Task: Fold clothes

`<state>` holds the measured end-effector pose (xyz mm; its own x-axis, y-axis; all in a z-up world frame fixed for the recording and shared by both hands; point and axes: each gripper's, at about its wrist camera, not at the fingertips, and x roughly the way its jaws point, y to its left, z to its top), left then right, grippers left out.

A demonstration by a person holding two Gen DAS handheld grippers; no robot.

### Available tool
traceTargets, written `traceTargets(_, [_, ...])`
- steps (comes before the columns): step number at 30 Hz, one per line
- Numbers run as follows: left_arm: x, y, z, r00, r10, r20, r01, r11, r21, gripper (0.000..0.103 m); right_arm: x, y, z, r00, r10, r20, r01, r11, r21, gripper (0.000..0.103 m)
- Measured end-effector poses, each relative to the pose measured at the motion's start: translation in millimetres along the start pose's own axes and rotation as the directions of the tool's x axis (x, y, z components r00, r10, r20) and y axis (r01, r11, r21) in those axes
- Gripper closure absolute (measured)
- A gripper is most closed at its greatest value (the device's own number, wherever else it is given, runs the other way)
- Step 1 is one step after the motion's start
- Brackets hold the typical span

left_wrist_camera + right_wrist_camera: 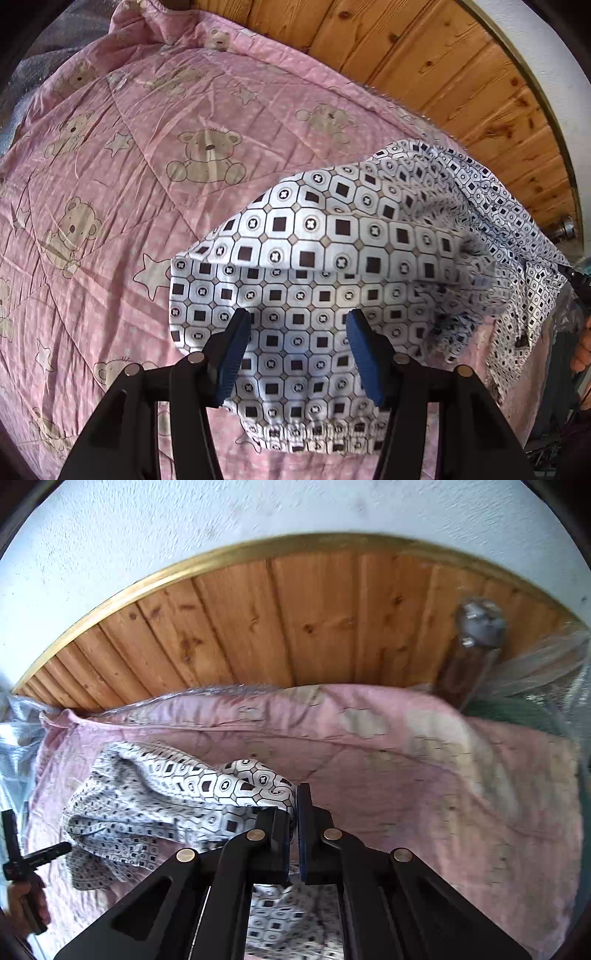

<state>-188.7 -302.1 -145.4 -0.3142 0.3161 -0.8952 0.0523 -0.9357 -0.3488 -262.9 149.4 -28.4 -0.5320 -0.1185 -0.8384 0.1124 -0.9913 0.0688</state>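
Left wrist: left gripper (297,345) is hovering spread over white black-patterned cotton garment (332,258), lying on pink teddy-bear quilt (110,166). Right wrist: right gripper (294,830) is pinching garment edge, probably lifting; should keep tension, lay flat.

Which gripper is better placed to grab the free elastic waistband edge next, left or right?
Left. The left gripper is open, right above the patterned garment near its waistband. The right gripper is shut on the garment's other end, so it is occupied.
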Motion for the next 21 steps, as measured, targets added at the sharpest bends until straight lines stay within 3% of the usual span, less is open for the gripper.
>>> traceTargets(2, [-9.4,-1.8,-7.8,1.0,-0.014,-0.006,0.014,1.0,-0.003,0.047,6.3,-23.0,-17.8,0.994,-0.108,-0.03,0.109,0.994,0.02,0.094])
traceTargets(3, [-11.1,-2.8,-11.0,1.0,-0.022,-0.014,0.022,1.0,-0.014,0.047,19.7,-33.2,-30.8,0.989,-0.128,-0.079,0.131,0.991,0.027,0.083])
traceTargets(6, [-16.6,-6.4,-19.4,0.998,-0.056,-0.03,0.054,0.997,-0.052,0.047,28.4,-50.1,-70.3,0.98,-0.094,-0.177,0.111,0.99,0.091,0.074])
traceTargets(7, [-19.3,-8.8,-20.0,0.996,-0.083,-0.023,0.081,0.994,-0.075,0.047,15.4,-45.2,-82.2,0.987,-0.053,-0.152,0.072,0.99,0.122,0.062])
traceTargets(9, [-24.4,-14.2,-20.8,0.99,-0.138,-0.007,0.136,0.983,-0.121,0.047,2.5,-31.9,-103.7,0.991,0.009,-0.13,0.012,0.988,0.156,0.05])
traceTargets(12, [-24.9,-28.9,-17.6,0.973,-0.23,0.023,0.23,0.956,-0.184,0.04,-1.5,-8.1,-132.9,0.989,0.073,-0.129,-0.05,0.983,0.174,0.043])
traceTargets(15, [-10.7,-49.3,-6.0,0.96,-0.275,0.047,0.278,0.934,-0.224,0.034,31.7,18.2,-148.2,0.977,0.026,-0.212,-0.009,0.997,0.082,0.045])
traceTargets(18, [12.8,-61.8,11.5,0.954,-0.293,0.061,0.298,0.914,-0.274,0.033,42.7,17.7,-149.9,0.971,-0.031,-0.237,0.044,0.998,0.054,0.098])
traceTargets(21, [31.8,-59.0,27.6,0.952,-0.299,0.072,0.306,0.896,-0.322,0.038,1.7,-4.6,-137.7,0.988,-0.034,-0.153,0.051,0.993,0.102,0.099])
